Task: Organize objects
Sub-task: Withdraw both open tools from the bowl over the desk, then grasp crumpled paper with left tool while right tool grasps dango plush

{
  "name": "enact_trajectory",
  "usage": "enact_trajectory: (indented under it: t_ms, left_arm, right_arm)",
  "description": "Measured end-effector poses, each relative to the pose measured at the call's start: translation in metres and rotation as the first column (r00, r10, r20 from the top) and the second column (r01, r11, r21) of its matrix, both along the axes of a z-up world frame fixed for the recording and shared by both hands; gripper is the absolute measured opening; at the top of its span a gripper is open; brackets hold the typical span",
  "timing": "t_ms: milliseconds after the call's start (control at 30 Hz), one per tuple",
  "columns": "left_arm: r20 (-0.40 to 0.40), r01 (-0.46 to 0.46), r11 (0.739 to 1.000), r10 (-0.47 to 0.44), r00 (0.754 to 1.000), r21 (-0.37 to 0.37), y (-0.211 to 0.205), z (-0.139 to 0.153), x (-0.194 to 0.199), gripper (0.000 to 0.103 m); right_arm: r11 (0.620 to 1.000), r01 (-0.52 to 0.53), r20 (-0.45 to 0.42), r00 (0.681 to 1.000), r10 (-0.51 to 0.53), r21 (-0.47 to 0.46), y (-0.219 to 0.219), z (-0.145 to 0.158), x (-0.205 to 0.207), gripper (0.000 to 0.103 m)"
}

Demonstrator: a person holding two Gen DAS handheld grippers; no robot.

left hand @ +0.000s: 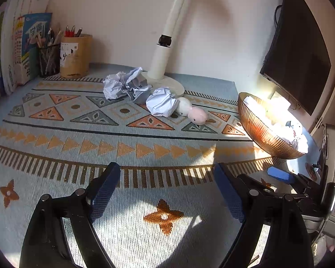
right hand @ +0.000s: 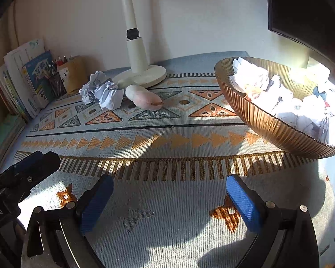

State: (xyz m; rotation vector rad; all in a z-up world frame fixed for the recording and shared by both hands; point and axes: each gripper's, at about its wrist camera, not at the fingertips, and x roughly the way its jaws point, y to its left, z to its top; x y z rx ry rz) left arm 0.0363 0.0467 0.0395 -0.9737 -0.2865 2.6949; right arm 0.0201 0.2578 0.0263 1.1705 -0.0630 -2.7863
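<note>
Cloth (right hand: pixel 167 138) bare between fingers (right hand: pixel 243 203), bowl (right hand: pixel 268 125)

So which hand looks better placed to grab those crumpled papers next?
Probably the left gripper: open, empty, facing the crumpled papers. The right gripper, also open and empty, sits nearer the bowl.

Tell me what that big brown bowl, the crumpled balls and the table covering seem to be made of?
The bowl looks like amber-tinted glass or clear plastic: fine ribs, glossy, and sunlight glows through its wall. The crumpled balls look like white paper, matte with sharp creases. The table covering looks like woven cloth, with visible thread texture and a geometric pattern.
</note>
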Motion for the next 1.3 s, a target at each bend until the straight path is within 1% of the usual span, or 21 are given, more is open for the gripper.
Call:
enact_trajectory:
  t_ms: [133,233,300,367,400,433,500,567,633,667,800,867,933,967,1000,1033,1100,1167,1200,1267,1300]
  left_arm:
    - [0.006,0.0,1.0,0.0,1.0,0.011,-0.001,0.0,-0.001,0.085]
    - [0.048,0.026,0.997,-0.029,0.998,0.066,-0.01,0.002,-0.007,0.085]
    - [0.096,0.043,0.992,-0.055,0.994,0.123,-0.026,0.006,-0.021,0.085]
    - [0.097,0.015,0.992,-0.028,0.995,0.127,-0.049,0.018,-0.037,0.085]
    - [0.096,0.007,0.994,-0.017,0.995,0.108,-0.059,0.025,-0.049,0.085]
    - [0.107,0.007,0.998,-0.013,0.994,0.058,-0.067,0.029,-0.064,0.085]
    - [0.12,0.037,0.997,-0.028,0.992,-0.072,-0.074,0.031,-0.098,0.085]
    - [0.134,0.066,0.976,-0.038,0.99,-0.208,-0.074,0.023,-0.13,0.085]
    - [0.124,0.105,0.954,-0.072,0.99,-0.28,-0.072,0.012,-0.155,0.085]
    - [0.116,0.114,0.949,-0.083,0.99,-0.293,-0.072,0.007,-0.165,0.085]
    - [0.127,0.165,0.916,-0.126,0.984,-0.367,-0.061,-0.011,-0.199,0.085]
    - [0.125,0.205,0.905,-0.17,0.978,-0.373,-0.058,-0.014,-0.211,0.085]
    - [0.116,0.222,0.9,-0.192,0.975,-0.376,-0.056,-0.016,-0.222,0.082]
    - [0.121,0.239,0.898,-0.208,0.971,-0.369,-0.055,-0.018,-0.228,0.072]
    - [0.127,0.258,0.897,-0.227,0.965,-0.359,-0.053,-0.019,-0.232,0.058]
    - [0.136,0.275,0.894,-0.241,0.961,-0.353,-0.051,-0.021,-0.235,0.051]
    - [0.129,0.288,0.888,-0.258,0.957,-0.359,-0.049,-0.022,-0.236,0.044]
    - [0.113,0.27,0.89,-0.246,0.963,-0.367,-0.051,-0.018,-0.231,0.043]
    - [0.112,0.247,0.899,-0.221,0.969,-0.36,-0.053,-0.016,-0.228,0.043]
    - [0.118,0.217,0.929,-0.19,0.975,-0.299,-0.066,-0.009,-0.219,0.043]
    - [0.107,0.193,0.937,-0.169,0.98,-0.29,-0.071,-0.003,-0.208,0.043]
  right_arm:
    - [1.0,-0.005,0.025,1.0,0.005,-0.001,-0.001,-0.001,-0.005,0.101]
    - [0.999,-0.047,0.08,0.996,0.047,0.002,-0.005,0.0,-0.017,0.101]
    - [0.997,-0.06,0.068,0.996,0.057,0.048,-0.012,0.011,-0.028,0.101]
    - [0.992,-0.069,0.059,0.996,0.063,0.107,-0.021,0.023,-0.046,0.101]
    - [0.988,-0.079,0.064,0.995,0.071,0.129,-0.026,0.026,-0.057,0.101]
    - [0.984,-0.088,0.071,0.994,0.078,0.155,-0.031,0.028,-0.069,0.101]
    - [0.972,-0.104,0.068,0.993,0.091,0.209,-0.04,0.025,-0.094,0.097]
    - [0.965,-0.141,0.097,0.988,0.122,0.223,-0.051,0.015,-0.117,0.074]
    - [0.965,-0.141,0.124,0.985,0.115,0.222,-0.055,0.004,-0.138,0.065]
    - [0.966,-0.138,0.135,0.985,0.11,0.22,-0.056,-0.001,-0.146,0.065]
    - [0.976,-0.137,0.141,0.983,0.114,0.169,-0.056,-0.013,-0.171,0.06]
    - [0.983,-0.145,0.12,0.984,0.131,0.115,-0.055,-0.015,-0.175,0.049]
    - [0.983,-0.148,0.105,0.985,0.136,0.111,-0.056,-0.015,-0.173,0.041]
    - [0.983,-0.147,0.099,0.986,0.136,0.108,-0.056,-0.014,-0.172,0.04]
    - [0.985,-0.141,0.093,0.987,0.132,0.1,-0.055,-0.014,-0.171,0.04]
    - [0.988,-0.128,0.081,0.989,0.12,0.092,-0.053,-0.012,-0.169,0.039]
    - [0.994,-0.087,0.056,0.995,0.084,0.066,-0.044,-0.007,-0.166,0.039]
    - [0.998,-0.056,0.049,0.997,0.055,0.018,-0.033,-0.001,-0.161,0.039]
    - [0.999,-0.046,0.055,0.997,0.046,-0.011,-0.028,0.002,-0.156,0.039]
    - [0.996,-0.047,0.064,0.997,0.052,-0.07,-0.022,0.012,-0.139,0.039]
    - [0.993,-0.055,0.066,0.996,0.062,-0.101,-0.02,0.017,-0.127,0.039]
